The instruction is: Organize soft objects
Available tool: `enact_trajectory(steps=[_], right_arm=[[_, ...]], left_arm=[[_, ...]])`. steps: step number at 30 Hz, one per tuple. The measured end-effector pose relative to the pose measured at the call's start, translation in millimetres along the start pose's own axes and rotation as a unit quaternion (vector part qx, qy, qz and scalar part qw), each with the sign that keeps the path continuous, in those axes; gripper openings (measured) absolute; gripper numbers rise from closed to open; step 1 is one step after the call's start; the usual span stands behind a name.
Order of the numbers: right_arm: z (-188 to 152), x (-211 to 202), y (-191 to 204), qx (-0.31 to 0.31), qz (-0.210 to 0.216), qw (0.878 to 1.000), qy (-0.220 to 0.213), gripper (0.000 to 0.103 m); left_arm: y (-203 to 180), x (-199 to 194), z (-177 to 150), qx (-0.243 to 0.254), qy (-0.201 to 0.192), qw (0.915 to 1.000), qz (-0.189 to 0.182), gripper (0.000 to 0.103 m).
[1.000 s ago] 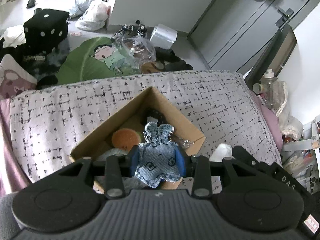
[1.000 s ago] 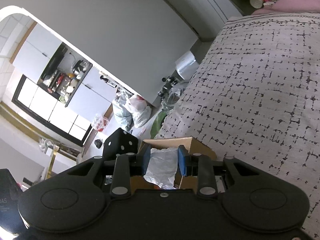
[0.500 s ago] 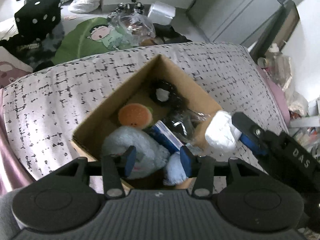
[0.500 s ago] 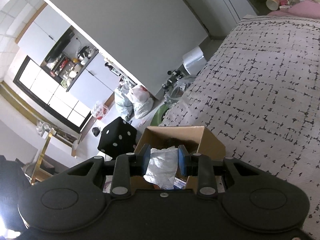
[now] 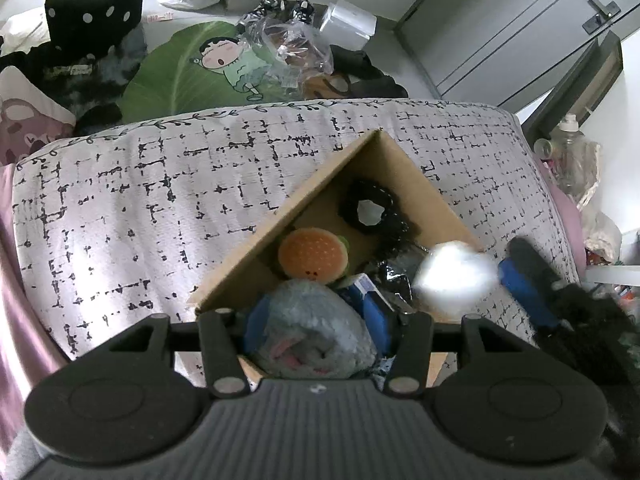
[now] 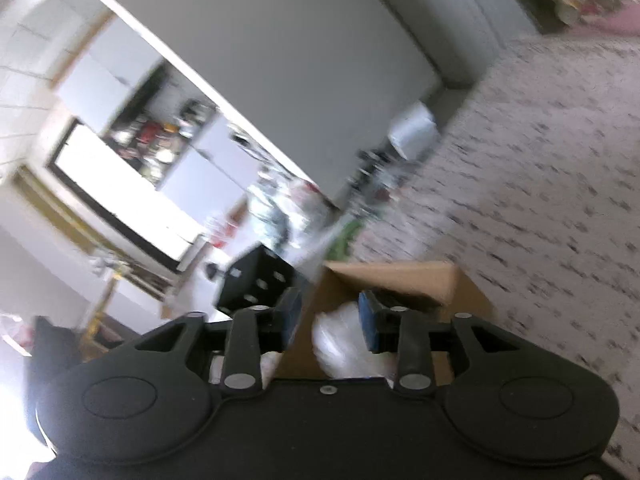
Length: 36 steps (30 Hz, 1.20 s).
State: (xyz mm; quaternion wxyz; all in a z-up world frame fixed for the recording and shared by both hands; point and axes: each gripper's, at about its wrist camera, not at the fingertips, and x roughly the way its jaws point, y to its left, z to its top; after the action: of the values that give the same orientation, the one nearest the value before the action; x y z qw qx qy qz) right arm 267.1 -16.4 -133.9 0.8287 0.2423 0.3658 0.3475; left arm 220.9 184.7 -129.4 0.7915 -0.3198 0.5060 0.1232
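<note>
Left gripper spread wide, empty, over cardboard box.
Right gripper parted; white bundle, blurred, possibly loose between pads.

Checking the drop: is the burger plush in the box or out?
In. The burger plush lies inside the box, below its rim, next to a grey plush.

The denim toy has left the left hand-held gripper, now spread over the box.
</note>
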Motion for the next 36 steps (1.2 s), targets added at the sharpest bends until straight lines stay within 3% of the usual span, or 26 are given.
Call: enact_trajectory(steps=[1, 2, 8, 13, 20, 23, 26, 36], right_arm=[[0.3, -2.5, 3.0, -0.005, 0.0, 1.0, -0.009, 0.082], [0.8, -5.9, 5.8, -0.011, 0.001, 1.0, -0.019, 0.085], [-0.7, -24.2, -2.9, 0.002, -0.039, 0.999, -0.02, 0.085], [-0.7, -46.3, -9.2, 0.008, -0.069, 0.997, -0.016, 0.087], [-0.5, -74.4, -18.3, 0.017, -0.113, 0.994, -0.003, 0.092], [-0.4, -90.8, -17.0, 0.003, -0.132, 0.991, 0.001, 0.094], [0.6, -105.1, -15.1, -0.005, -0.154, 0.988, -0.001, 0.103], [5.2, -148.6, 9.7, -0.041, -0.199, 0.979, 0.004, 0.103]], left_arm=[[-0.1, -0.6, 1.8, 0.002, 0.0, 1.0, -0.001, 0.051], [-0.1, -1.4, 3.2, 0.003, -0.001, 1.0, -0.001, 0.051], [-4.6, -13.3, 6.8, 0.006, -0.012, 0.9999, -0.004, 0.052], [-11.0, -22.0, -1.5, 0.009, -0.027, 0.9996, -0.006, 0.068], [-26.4, -36.4, -15.9, 0.023, -0.034, 0.9991, -0.007, 0.076], [-34.3, -46.9, -22.9, 0.036, -0.048, 0.9982, -0.01, 0.079], [-39.7, -57.8, -28.4, 0.042, -0.058, 0.9973, -0.014, 0.079], [-57.2, -94.6, -55.4, 0.08, -0.077, 0.9937, -0.013, 0.09]])
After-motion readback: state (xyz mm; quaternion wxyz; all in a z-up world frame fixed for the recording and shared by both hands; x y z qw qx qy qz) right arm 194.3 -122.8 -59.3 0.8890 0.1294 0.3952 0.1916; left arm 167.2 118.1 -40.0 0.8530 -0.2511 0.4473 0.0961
